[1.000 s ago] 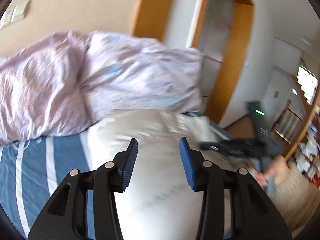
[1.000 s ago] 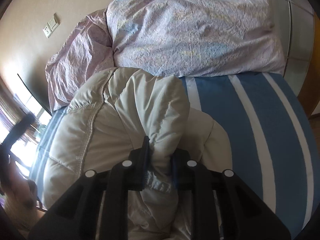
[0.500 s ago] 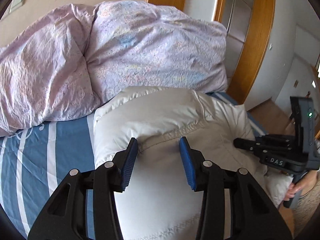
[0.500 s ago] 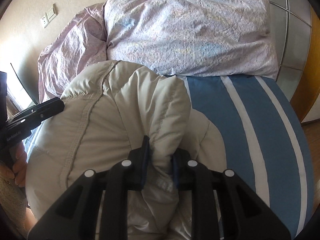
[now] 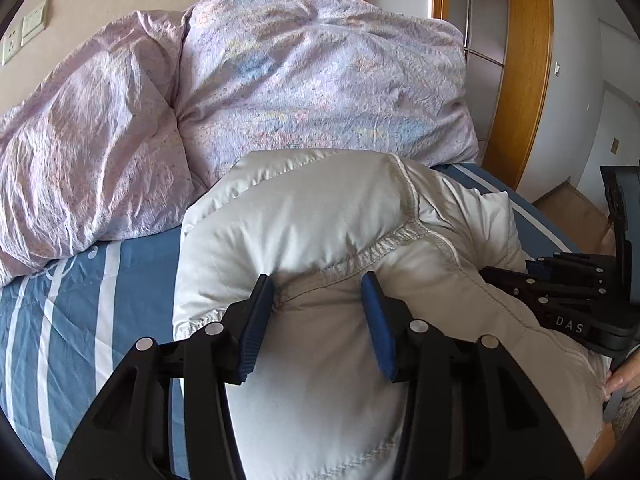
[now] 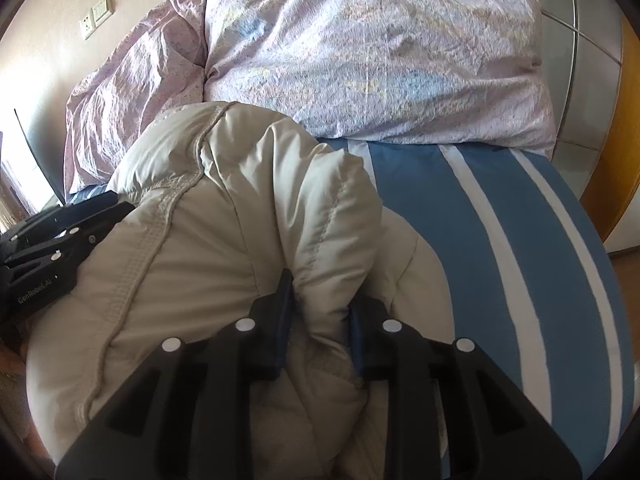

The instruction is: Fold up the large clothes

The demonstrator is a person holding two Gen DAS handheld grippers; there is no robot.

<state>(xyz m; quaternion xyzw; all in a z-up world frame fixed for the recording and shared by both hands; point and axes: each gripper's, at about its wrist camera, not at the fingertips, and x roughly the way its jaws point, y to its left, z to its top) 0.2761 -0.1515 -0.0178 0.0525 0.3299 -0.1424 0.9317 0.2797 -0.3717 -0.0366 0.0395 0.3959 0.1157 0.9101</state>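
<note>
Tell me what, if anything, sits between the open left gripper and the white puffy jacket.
Nothing visible. The left gripper is open, its fingers straddling a stitched seam of the white puffy jacket with only bare fabric between them. The right gripper is already shut on a bunched fold.

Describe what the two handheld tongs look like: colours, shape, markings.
Both are matte black plastic frames with triangular cut-outs and round silver rivets at the joints. The left tongs carry ribbed blue pads on the inner faces of two flat fingers. The right tongs look alike; seen from the left wrist view, their side bears white "DAS" lettering.
</note>
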